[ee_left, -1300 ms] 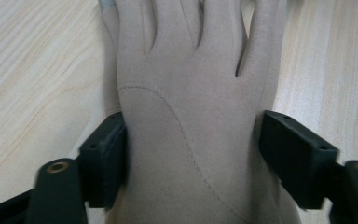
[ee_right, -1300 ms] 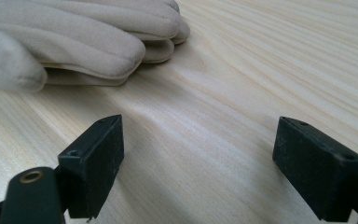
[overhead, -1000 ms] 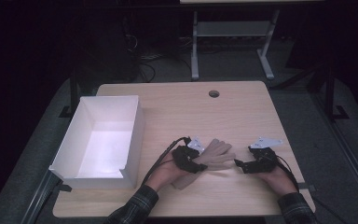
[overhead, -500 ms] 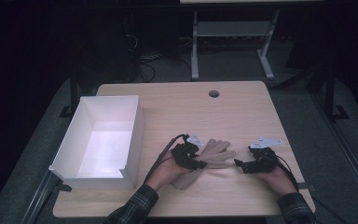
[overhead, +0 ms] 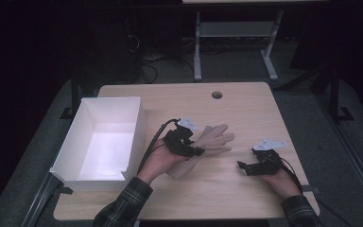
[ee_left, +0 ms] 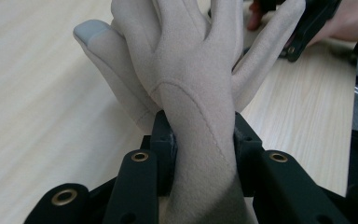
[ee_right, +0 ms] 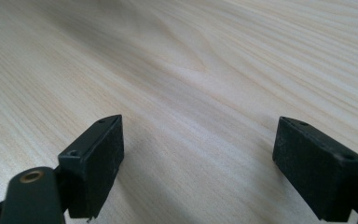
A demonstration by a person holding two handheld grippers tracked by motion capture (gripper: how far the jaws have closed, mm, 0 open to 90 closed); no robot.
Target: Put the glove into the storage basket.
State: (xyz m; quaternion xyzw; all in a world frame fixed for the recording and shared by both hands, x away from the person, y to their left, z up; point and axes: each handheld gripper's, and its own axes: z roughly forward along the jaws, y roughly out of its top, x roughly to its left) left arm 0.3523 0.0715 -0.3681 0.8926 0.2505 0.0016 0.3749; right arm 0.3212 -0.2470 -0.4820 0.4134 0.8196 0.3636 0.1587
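Observation:
A beige fabric glove (overhead: 219,136) lies in the middle of the wooden table (overhead: 246,109), fingers pointing away to the right. My left gripper (overhead: 194,152) is shut on its wrist part, and the cuff end hangs lifted off the table. In the left gripper view the glove (ee_left: 191,70) is pinched between both pads (ee_left: 164,140); the jaws have just been closing on it. My right gripper (overhead: 244,167) rests to the right of the glove, apart from it. In its own view the right gripper (ee_right: 198,158) stands open over bare wood.
An open white box (overhead: 134,137) stands at the table's left side, close to my left forearm. A round cable hole (overhead: 217,95) sits near the far edge. The other gripper (ee_left: 307,28) shows beyond the glove's fingertips. A metal frame (overhead: 236,42) stands behind the table.
My left gripper has risen with the glove's wrist end pinched in it, lifting that end off the table. The right gripper has stayed where it was.

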